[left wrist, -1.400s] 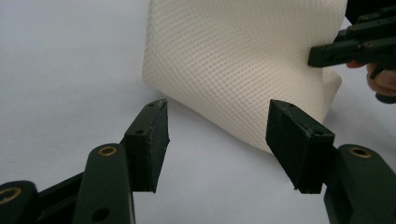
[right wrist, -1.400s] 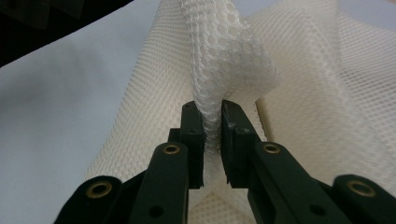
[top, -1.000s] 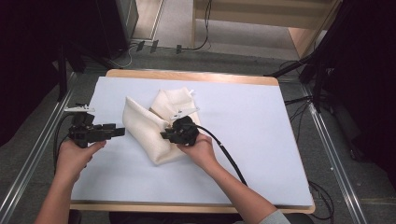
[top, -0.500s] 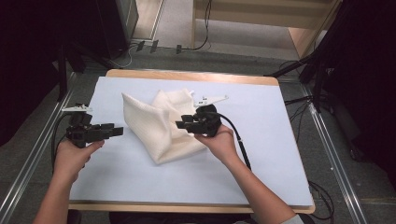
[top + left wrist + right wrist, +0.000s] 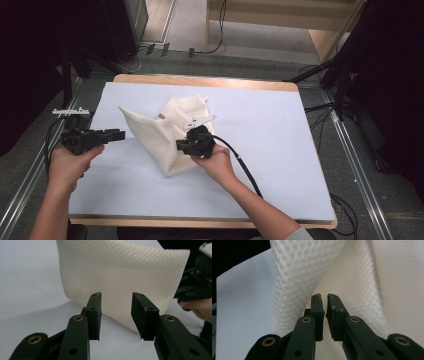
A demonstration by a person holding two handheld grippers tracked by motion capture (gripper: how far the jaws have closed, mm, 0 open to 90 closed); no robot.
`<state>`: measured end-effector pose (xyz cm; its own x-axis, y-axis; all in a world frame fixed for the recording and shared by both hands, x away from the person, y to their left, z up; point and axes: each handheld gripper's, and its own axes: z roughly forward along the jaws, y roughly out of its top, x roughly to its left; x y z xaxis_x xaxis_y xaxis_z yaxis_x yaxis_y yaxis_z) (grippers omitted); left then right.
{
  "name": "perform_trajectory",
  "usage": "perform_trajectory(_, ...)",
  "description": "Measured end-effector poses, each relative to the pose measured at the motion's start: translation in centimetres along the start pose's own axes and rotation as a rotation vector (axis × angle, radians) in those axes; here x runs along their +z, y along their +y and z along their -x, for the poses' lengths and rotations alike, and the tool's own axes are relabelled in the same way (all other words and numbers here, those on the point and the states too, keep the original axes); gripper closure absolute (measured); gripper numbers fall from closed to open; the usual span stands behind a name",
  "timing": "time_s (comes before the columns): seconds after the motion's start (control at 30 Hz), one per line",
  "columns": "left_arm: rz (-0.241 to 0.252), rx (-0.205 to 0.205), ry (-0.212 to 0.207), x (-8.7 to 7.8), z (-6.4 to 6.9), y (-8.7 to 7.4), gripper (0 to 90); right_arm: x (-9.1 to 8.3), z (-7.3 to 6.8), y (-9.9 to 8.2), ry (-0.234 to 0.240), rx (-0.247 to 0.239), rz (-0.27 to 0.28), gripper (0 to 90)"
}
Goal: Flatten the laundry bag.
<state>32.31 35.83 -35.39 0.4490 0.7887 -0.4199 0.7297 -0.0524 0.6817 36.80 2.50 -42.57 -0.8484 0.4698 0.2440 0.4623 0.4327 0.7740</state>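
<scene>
Since half a second back, the right tool (image 5: 181,145) has come back left from the cloth's right side and now sits at the cloth's (image 5: 159,137) lower middle; the cloth, which lay flatter and spread, is bunched and partly raised again. The left tool (image 5: 120,135) has kept its place at the left of the counter (image 5: 280,150).

Right tool: jaws have just been closing and stand nearly together, a thin slit between the pads. In the right gripper view a fold of cloth (image 5: 317,272) rises right in front of the tips (image 5: 323,298). Whether fabric is pinched in the slit, cannot tell; the cloth's raised fold beside the tool in the high view suggests a hold, but the pads' contact is hidden.

Left tool: jaws have just been closing too, now about half open. In the left gripper view the gap between the pads (image 5: 116,306) is free; the cloth's lower edge (image 5: 120,272) hangs behind the tips, not between them. Nothing held.

Cloth: cream, waffle-textured, left of centre on the light blue counter cover. One corner points left towards the left tool, close to its tips but apart from them. A folded part lies behind, towards the far edge. A small white tag (image 5: 200,121) shows on its top near the right tool.

Right hand (image 5: 216,162) rests just right of the cloth's near point; cable (image 5: 245,170) trails from it towards the counter's near edge. Left hand (image 5: 70,165) sits over the counter's left edge.
</scene>
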Motion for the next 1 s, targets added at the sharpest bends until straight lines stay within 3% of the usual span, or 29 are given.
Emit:
perform_trajectory(0.27, 0.055, -0.026, 0.006, -2.2, -0.7, 0.2, 67.6, 1.8, -2.5, -0.3, 0.044, -0.026, 0.024, 86.2)
perform_trajectory(0.43, 0.069, -0.033, 0.011, -2.5, -0.8, 0.3, 68.1, 2.5, -3.6, -0.4, 0.079, -0.04, 0.0, 85.9)
perform_trajectory(0.5, 0.05, -0.03, 0.017, -2.1, -0.8, 0.4, 68.1, 2.3, -4.1, -0.3, 0.086, -0.045, -0.004, 83.7)
perform_trajectory(0.7, 0.019, -0.028, 0.018, -0.9, -0.6, 0.3, 67.9, 0.1, -4.2, 0.3, 0.1, -0.044, 0.001, 79.5)
perform_trajectory(0.73, 0.001, -0.025, 0.025, -0.5, -0.8, 0.2, 67.6, -1.3, -3.8, 0.6, 0.1, -0.043, 0.01, 78.3)
perform_trajectory(0.87, -0.003, -0.034, 0.037, 0.2, -1.3, 0.0, 66.5, -3.6, -2.6, 0.9, 0.072, -0.043, 0.038, 76.7)
perform_trajectory(1.0, -0.015, -0.041, 0.031, 1.3, -1.8, 0.0, 65.6, -5.1, -0.7, 0.4, 0.027, -0.015, 0.049, 75.2)
